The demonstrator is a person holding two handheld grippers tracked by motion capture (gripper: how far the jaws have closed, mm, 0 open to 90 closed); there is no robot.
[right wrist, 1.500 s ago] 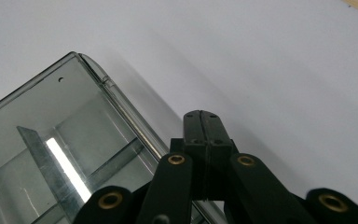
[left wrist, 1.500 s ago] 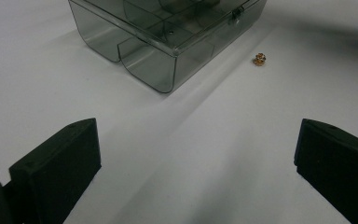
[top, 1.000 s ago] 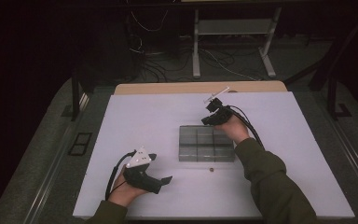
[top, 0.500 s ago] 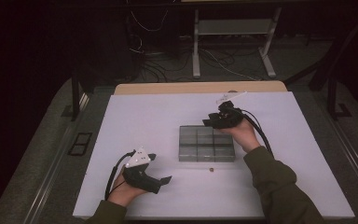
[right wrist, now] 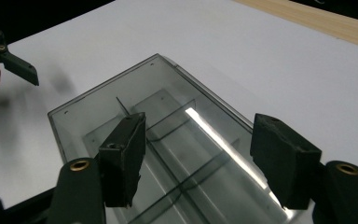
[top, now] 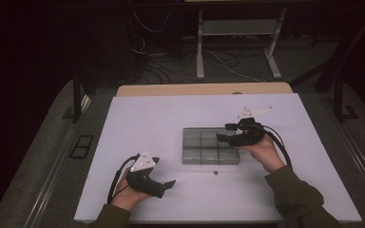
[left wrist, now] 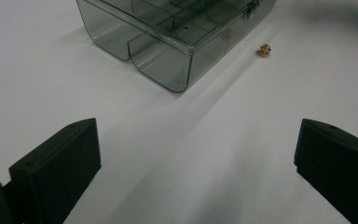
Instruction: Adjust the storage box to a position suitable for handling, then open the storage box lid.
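Your right gripper point(top: 225, 133) hangs over the smoky compartment box point(top: 210, 146) mid-table — jaws just opening, nothing between them. Your left gripper point(top: 164, 185) rests spread wide; brass nut point(top: 214, 173) lies just beside the box.

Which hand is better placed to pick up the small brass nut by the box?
Left, probably: the left gripper, jaws open, faces the brass nut across bare table; the right gripper hangs over the box.

White table top point(top: 147, 123), wooden strip point(top: 204, 89) at its far edge, cables point(top: 228, 61) on the floor beyond.
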